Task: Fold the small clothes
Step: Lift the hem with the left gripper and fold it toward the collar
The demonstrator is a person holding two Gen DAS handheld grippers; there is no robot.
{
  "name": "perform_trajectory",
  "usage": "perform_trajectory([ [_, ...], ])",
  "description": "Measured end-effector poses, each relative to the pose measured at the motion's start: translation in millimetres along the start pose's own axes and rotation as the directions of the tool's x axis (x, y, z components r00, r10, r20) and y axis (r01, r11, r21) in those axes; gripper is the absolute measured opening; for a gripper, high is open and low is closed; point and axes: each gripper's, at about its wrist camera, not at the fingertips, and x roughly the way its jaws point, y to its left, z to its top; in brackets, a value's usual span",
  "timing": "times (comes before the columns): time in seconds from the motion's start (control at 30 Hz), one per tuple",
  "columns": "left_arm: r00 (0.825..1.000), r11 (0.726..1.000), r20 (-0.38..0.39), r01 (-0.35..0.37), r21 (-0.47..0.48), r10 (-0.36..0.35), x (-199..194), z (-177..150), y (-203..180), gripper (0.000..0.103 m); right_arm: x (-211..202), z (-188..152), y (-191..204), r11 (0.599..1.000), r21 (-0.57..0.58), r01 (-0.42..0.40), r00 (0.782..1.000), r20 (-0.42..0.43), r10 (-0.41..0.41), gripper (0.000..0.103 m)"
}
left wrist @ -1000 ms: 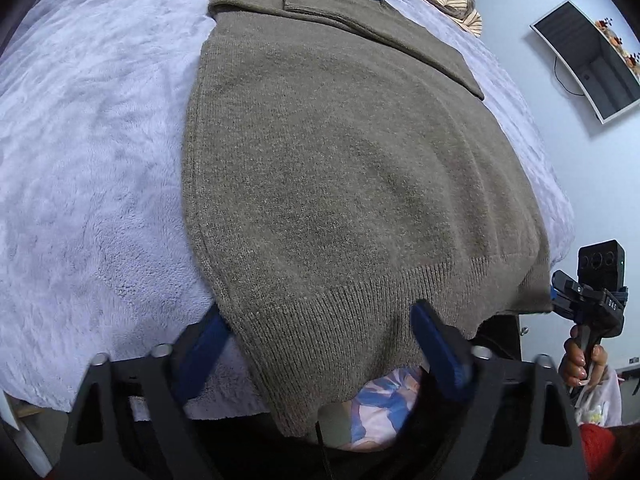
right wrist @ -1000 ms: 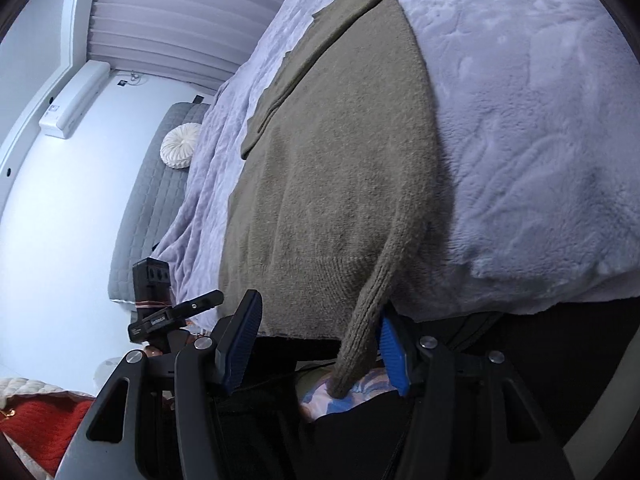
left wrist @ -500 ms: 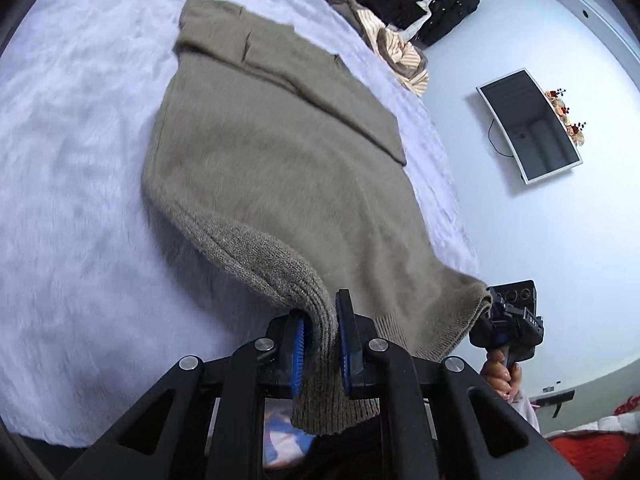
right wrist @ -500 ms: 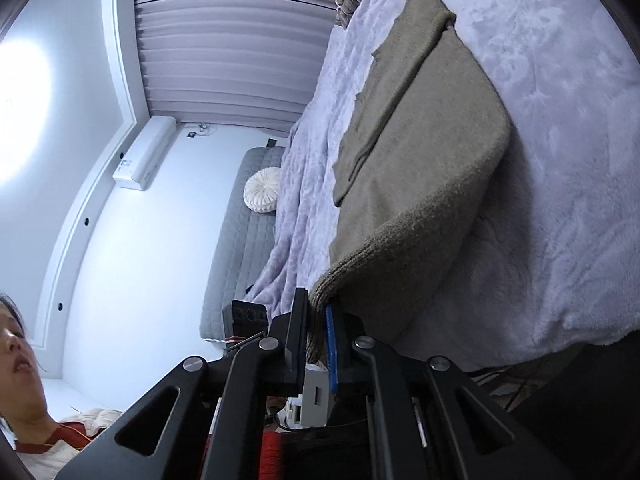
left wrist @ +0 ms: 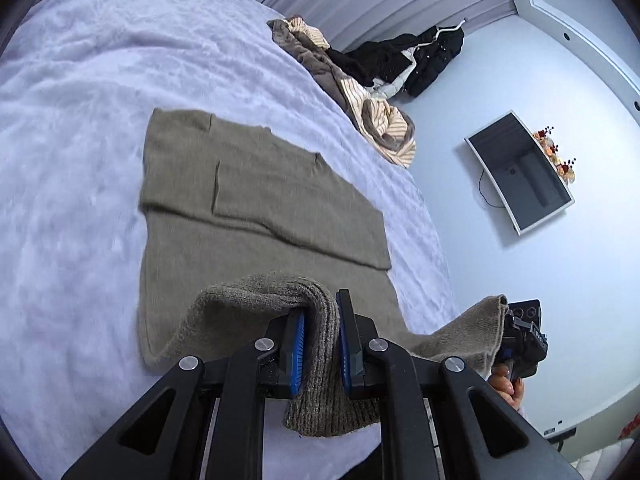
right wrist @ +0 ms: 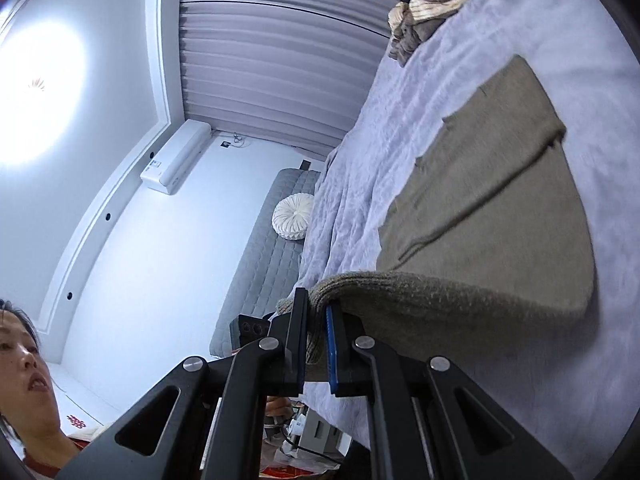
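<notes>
Lifting the sweater (left wrist: 248,200) hem off the bed (left wrist: 80,120) now, since my left gripper (left wrist: 320,344) and right gripper (right wrist: 318,340) just clamped its two bottom corners, ready to fold toward the collar.

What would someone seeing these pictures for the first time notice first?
Most striking is the olive-brown sweater spread on the pale fluffy bedspread, its near hem lifted off the bed. The left gripper and the right gripper are each clamped on a corner of that hem. A heap of other clothes lies at the far edge.
</notes>
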Motion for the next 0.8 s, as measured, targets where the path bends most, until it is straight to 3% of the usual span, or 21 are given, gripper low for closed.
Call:
perform_trajectory([
  [0.2,0.999,0.999,0.042,-0.035,0.014,0.035,47.8,89.5,3.4,0.015,42.6,89.8,-19.4,1.000,0.003,0.023,0.999,0.030,-0.023,0.008],
  [0.37,0.991,0.991,0.016,-0.129,0.015,0.129,117.8,144.6,26.5,0.016,79.6,153.9,-73.9,0.990,0.101,0.101,0.992,0.063,-0.107,0.008],
  [0.57,0.962,0.963,-0.045,-0.268,0.024,0.269,183.7,159.7,67.8,0.016,120.9,184.9,-160.2,0.939,0.212,0.271,0.958,0.032,-0.284,0.008],
  [0.7,0.968,0.968,-0.080,-0.242,-0.058,0.237,195.1,160.5,93.7,0.019,135.3,185.4,-195.3,0.918,0.261,0.299,0.950,0.008,-0.312,0.008],
  [0.8,0.974,0.970,-0.074,-0.220,-0.107,0.213,191.1,163.9,99.4,0.021,144.8,189.8,-197.0,0.920,0.232,0.316,0.946,-0.010,-0.323,0.009],
])
